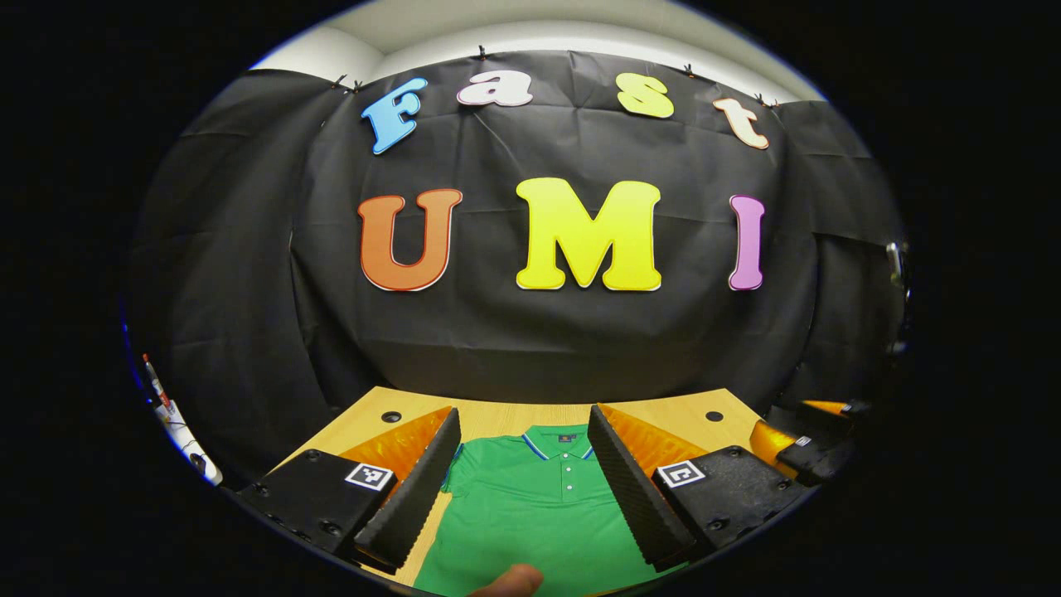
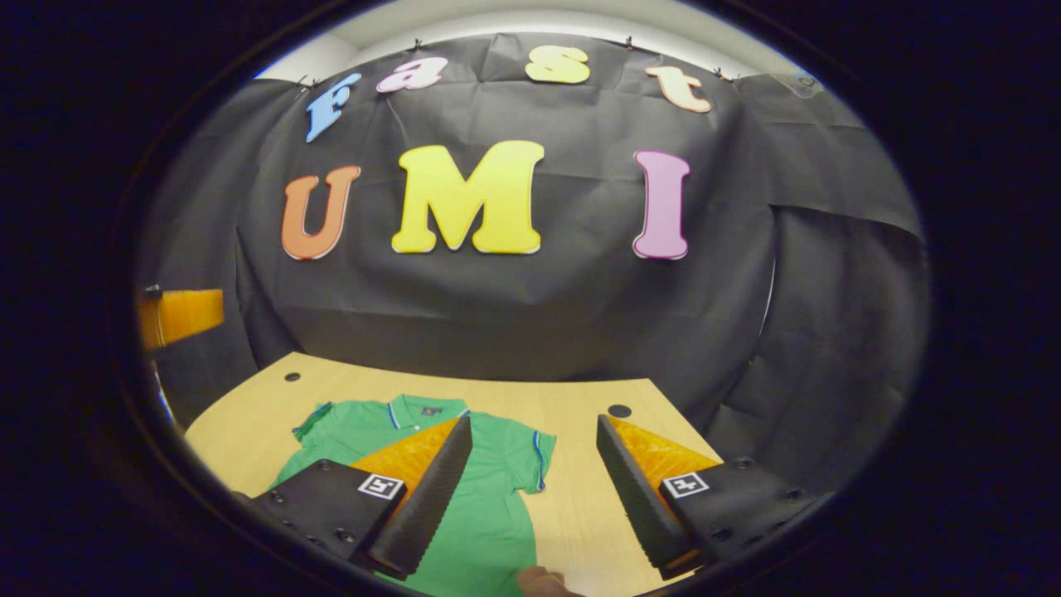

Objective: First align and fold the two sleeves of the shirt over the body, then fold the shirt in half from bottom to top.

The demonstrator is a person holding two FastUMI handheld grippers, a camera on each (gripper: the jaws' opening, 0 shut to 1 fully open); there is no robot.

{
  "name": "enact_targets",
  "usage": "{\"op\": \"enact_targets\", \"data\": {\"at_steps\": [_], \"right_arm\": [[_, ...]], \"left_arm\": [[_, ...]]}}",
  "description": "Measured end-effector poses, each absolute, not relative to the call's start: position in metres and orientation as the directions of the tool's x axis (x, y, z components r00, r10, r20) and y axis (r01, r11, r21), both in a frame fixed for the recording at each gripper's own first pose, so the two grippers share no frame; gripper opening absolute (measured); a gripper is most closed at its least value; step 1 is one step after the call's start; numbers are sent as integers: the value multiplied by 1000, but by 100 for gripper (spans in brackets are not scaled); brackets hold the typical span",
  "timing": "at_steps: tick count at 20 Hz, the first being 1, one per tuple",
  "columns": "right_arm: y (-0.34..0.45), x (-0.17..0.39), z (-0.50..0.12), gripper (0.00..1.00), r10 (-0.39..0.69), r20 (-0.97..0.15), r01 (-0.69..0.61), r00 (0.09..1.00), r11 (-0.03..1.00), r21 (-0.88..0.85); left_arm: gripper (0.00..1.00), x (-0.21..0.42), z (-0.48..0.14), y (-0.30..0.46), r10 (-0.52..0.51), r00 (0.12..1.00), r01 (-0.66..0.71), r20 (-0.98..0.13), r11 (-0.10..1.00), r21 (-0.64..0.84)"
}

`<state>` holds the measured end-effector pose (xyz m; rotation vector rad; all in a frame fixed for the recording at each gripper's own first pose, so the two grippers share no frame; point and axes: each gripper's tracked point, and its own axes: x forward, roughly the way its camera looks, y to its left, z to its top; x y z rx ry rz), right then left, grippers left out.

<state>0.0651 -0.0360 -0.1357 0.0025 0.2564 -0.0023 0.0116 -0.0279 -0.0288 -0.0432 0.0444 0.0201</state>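
Observation:
A green polo shirt point(image 1: 539, 506) lies flat on the wooden table point(image 1: 497, 414), collar toward the far wall, both short sleeves spread out. My left gripper point(image 1: 524, 423) hovers open above the shirt's chest, its fingers framing the collar. In the right gripper view the shirt point(image 2: 489, 514) sits to the left, its right sleeve point(image 2: 530, 456) between my fingers. My right gripper point(image 2: 535, 427) is open above that sleeve and the bare table beside it. The other gripper point(image 1: 808, 448) shows at the right edge of the left gripper view.
The black cloth wall stands close behind the table's far edge. Two small dark holes point(image 1: 391, 416) point(image 1: 714, 415) mark the tabletop's back corners. A fingertip point(image 1: 510, 580) shows at the bottom of the left gripper view, another fingertip point(image 2: 543, 580) in the right gripper view.

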Motion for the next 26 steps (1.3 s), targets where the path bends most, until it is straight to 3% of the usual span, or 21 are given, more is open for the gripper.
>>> {"op": "enact_targets", "data": {"at_steps": [12, 20, 23, 26], "right_arm": [[-63, 188, -290, 97, -37, -494, 28, 869, 999, -26], [-64, 237, -358, 97, -36, -611, 37, 791, 999, -10], [-63, 238, -367, 87, -42, -635, 37, 772, 999, -21], [-56, 239, -370, 62, -21, -633, 14, 774, 1000, -17]], "left_arm": [[99, 6, -23, -25, 93, 994, -93, -65, 996, 2], [100, 4, -53, -26, 144, 977, -145, -156, 989, 3], [100, 3, -61, -28, 155, 971, -155, -183, 988, 13], [100, 0, -68, -29, 155, 968, -156, -195, 988, 13]]}}
